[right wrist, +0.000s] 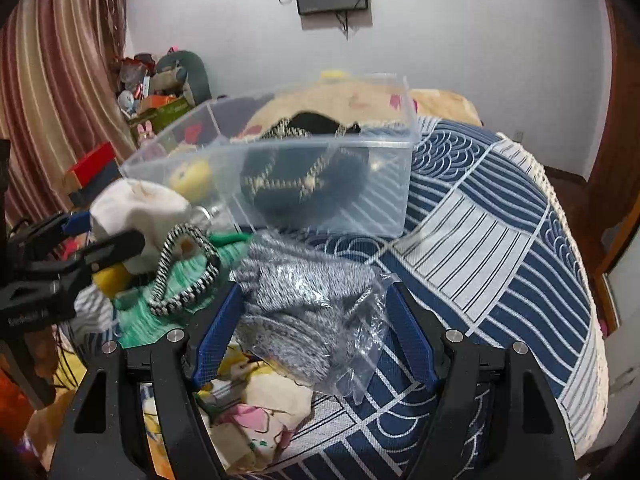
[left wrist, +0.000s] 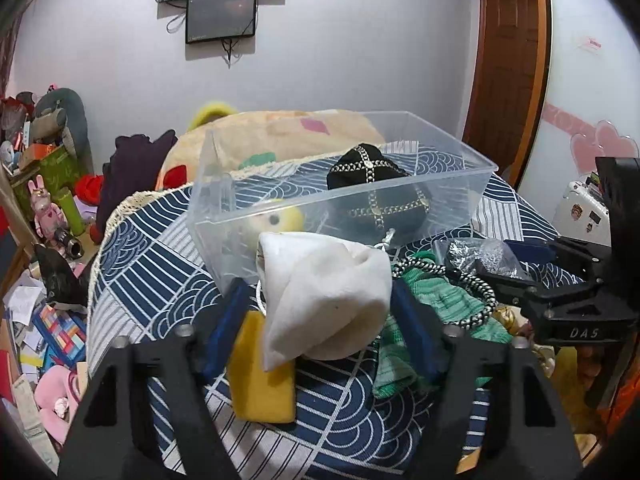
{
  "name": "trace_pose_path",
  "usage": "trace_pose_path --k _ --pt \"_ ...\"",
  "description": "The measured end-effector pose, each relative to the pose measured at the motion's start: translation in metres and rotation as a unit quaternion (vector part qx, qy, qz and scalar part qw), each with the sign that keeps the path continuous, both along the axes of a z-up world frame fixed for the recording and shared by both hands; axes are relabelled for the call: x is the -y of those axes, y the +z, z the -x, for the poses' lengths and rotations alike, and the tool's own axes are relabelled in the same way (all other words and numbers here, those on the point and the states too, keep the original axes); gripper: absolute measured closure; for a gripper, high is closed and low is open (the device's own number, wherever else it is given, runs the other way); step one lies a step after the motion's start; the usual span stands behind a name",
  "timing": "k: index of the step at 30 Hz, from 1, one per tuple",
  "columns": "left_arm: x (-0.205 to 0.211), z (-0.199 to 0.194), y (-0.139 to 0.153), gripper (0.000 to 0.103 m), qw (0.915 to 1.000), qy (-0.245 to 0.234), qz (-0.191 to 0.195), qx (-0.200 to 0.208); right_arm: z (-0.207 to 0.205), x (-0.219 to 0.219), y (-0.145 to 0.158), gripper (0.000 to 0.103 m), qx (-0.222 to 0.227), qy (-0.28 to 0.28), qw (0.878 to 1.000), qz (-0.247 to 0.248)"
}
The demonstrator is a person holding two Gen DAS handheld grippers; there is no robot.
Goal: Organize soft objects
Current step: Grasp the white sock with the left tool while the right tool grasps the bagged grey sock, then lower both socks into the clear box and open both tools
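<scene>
A clear plastic bin (left wrist: 472, 196) (right wrist: 360, 168) stands on the bed and holds a black chain-trimmed cap (left wrist: 368, 168) (right wrist: 304, 184) and a yellow plush (left wrist: 280, 220) (right wrist: 192, 176). My left gripper (left wrist: 320, 292) is shut on a white cloth (left wrist: 324, 292) (right wrist: 136, 204), lifted just in front of the bin. My right gripper (right wrist: 312, 296) stands open around a grey knit item in a clear bag (right wrist: 304, 304) (left wrist: 476, 256). A green knit piece (left wrist: 444, 300) (right wrist: 180, 280), a black-and-white cord (left wrist: 476, 292) (right wrist: 180, 268) and a yellow block (left wrist: 260, 376) lie below.
The bed has a navy and white patterned cover (left wrist: 160, 272) (right wrist: 500, 248). A large beige plush (left wrist: 280, 136) lies behind the bin. Cluttered boxes and toys (left wrist: 44, 208) fill the left side and floor. More pale cloths (right wrist: 256, 408) lie under my right gripper.
</scene>
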State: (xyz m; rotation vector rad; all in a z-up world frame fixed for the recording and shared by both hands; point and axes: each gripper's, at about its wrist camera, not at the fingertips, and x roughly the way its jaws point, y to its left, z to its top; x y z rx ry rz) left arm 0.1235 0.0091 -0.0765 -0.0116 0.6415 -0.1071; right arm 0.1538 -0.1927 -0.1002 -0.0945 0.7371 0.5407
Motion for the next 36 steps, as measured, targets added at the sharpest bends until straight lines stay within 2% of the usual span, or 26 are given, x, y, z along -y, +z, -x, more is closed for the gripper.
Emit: trace_pose_path --k 2,6,10,12,17,26,36 --pt "-0.002 -0.004 -0.002 0.046 0.9999 -0.004 0.012 -0.007 0.0 0.002 0.001 0.032 -0.002 0.002 1.0 -0.001" --pt "-0.005 -0.005 -0.002 0.061 0.9995 -0.007 0.031 -0.005 0.001 0.006 0.0 0.049 -0.01 0.011 1.0 -0.014" --pt "-0.007 -0.003 0.002 0.076 0.9992 -0.011 0.038 -0.002 0.007 0.002 0.002 0.062 0.011 -0.002 1.0 -0.008" --pt "-0.008 -0.001 0.004 0.078 0.9993 -0.01 0.036 0.003 0.008 0.001 0.004 0.068 0.019 -0.006 1.0 -0.004" --pt "-0.009 0.01 0.013 0.08 0.9989 -0.019 0.039 0.02 0.011 0.005 0.009 0.074 0.033 -0.022 0.999 -0.004" --pt "-0.007 0.033 0.041 0.08 0.9973 -0.035 0.032 0.056 0.023 0.028 0.037 0.074 0.067 -0.041 0.996 -0.031" --pt "-0.022 0.035 0.078 0.08 0.9927 -0.009 0.042 0.112 0.026 0.028 0.09 0.074 0.132 -0.043 0.988 -0.062"
